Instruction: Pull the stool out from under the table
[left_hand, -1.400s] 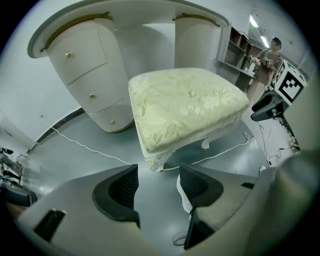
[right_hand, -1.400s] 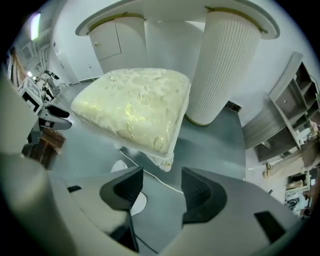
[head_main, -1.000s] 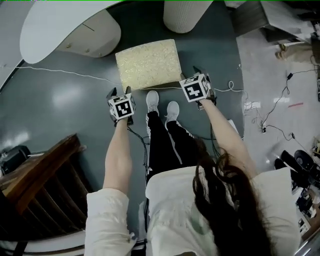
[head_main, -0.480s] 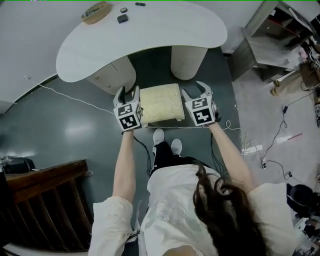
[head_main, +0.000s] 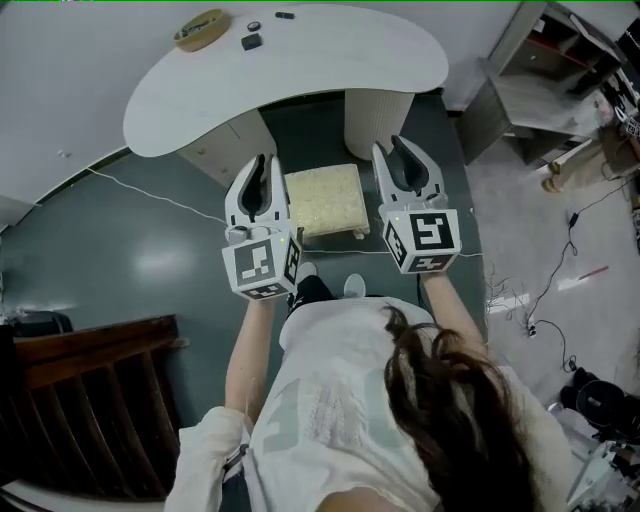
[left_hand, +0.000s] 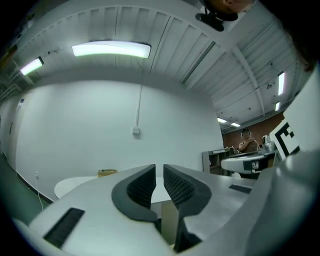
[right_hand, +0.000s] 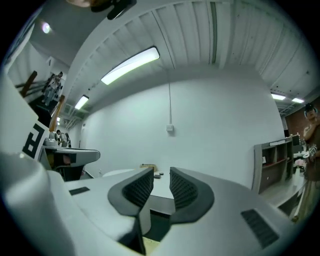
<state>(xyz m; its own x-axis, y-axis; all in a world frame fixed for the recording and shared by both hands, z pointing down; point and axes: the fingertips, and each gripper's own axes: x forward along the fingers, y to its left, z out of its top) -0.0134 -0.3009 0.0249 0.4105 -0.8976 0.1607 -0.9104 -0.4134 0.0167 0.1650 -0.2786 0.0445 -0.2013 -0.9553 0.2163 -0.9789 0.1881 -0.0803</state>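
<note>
Left hand-held gripper (head_main: 260, 168) & right hand-held gripper (head_main: 397, 152) now off stool (head_main: 322, 200), raised; jaws closing empty, nearly together. Stool looks clear of surface (head_main: 300, 70): pull prob. done.

There is one stool (head_main: 322, 198) and one white worktop (head_main: 320, 62), which stands on two supports: one cabinet-like base (head_main: 225, 150) and one ribbed round column (head_main: 378, 118). On the worktop lie four things, one round shallow dish (head_main: 200, 28) and three small dark things (head_main: 252, 41) too small to tell apart. Two tools are in view, one left gripper (head_main: 262, 168) and one right gripper (head_main: 397, 150), each closing its jaws with nothing between them and each bearing one marker cube (head_main: 262, 268), which makes two cubes, and two pale shoes (head_main: 355, 286) show below them.
</note>
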